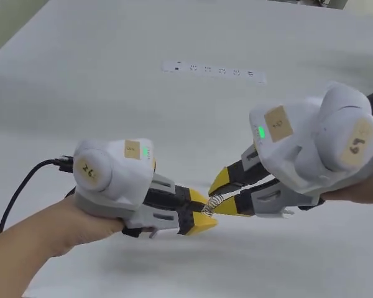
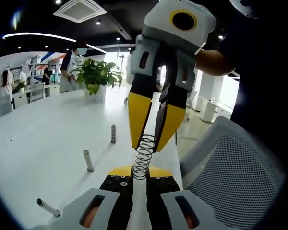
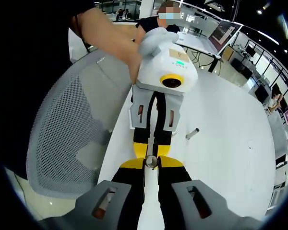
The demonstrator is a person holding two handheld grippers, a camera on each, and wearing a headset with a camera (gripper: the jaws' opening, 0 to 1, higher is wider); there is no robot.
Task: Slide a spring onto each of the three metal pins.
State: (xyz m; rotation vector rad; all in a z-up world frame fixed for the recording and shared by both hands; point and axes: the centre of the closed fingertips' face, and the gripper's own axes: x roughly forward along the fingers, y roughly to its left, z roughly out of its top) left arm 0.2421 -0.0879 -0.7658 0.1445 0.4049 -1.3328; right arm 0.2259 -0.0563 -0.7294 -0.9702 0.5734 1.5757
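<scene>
Left gripper [image 1: 202, 216] pinching coiled wire spring [image 2: 145, 158], yellow-tipped right gripper [image 1: 219, 195] clamping its other end, smooth white table [image 1: 174, 124]

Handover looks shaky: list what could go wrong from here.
1. The spring is pinched at its ends between the left gripper and right gripper. It may buckle or flick away when one lets go.
2. The upright pin looks easy to topple when the spring is pushed on.
</scene>
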